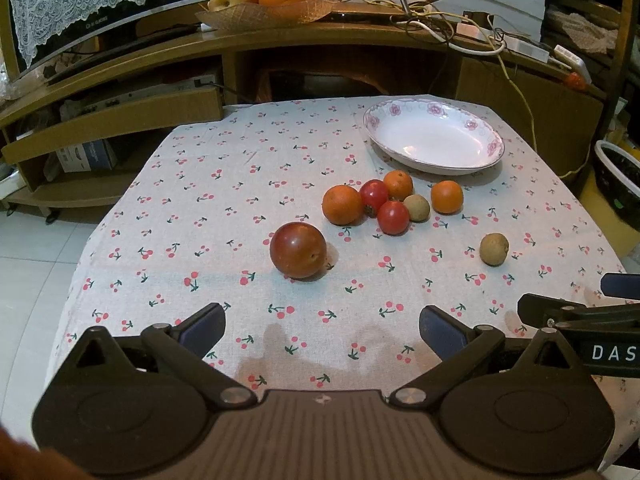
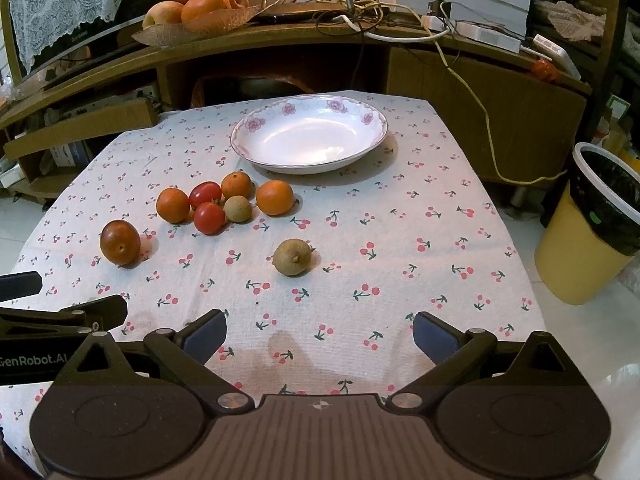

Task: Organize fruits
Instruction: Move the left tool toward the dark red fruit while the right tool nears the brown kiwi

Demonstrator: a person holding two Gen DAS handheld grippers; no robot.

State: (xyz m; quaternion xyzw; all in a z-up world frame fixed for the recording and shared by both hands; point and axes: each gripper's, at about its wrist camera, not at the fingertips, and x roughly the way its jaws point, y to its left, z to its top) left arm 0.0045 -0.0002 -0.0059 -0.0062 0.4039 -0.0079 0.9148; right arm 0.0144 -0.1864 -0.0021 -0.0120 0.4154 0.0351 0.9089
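A white plate with pink flowers (image 1: pixel 436 162) (image 2: pixel 256 156) sits empty at the far side of the cherry-print table. In front of it lies a cluster of small oranges (image 1: pixel 342 205) (image 2: pixel 274 197), two red tomatoes (image 1: pixel 393 217) (image 2: pixel 209 218) and a brown longan (image 1: pixel 416 207) (image 2: pixel 238 208). A dark red plum (image 1: pixel 298 250) (image 2: pixel 120 243) lies apart, nearer me. A second longan (image 1: pixel 494 249) (image 2: pixel 293 257) lies alone. My left gripper (image 1: pixel 322 326) is open and empty, short of the plum. My right gripper (image 2: pixel 320 332) is open and empty, short of the lone longan.
A wooden shelf unit behind the table carries a basket of big oranges and apples (image 1: pixel 264 12) (image 2: pixel 196 20) and tangled cables (image 1: pixel 432 20). A yellow bin with a black liner (image 2: pixel 596 232) stands on the floor at the right. The table's edges fall off left and right.
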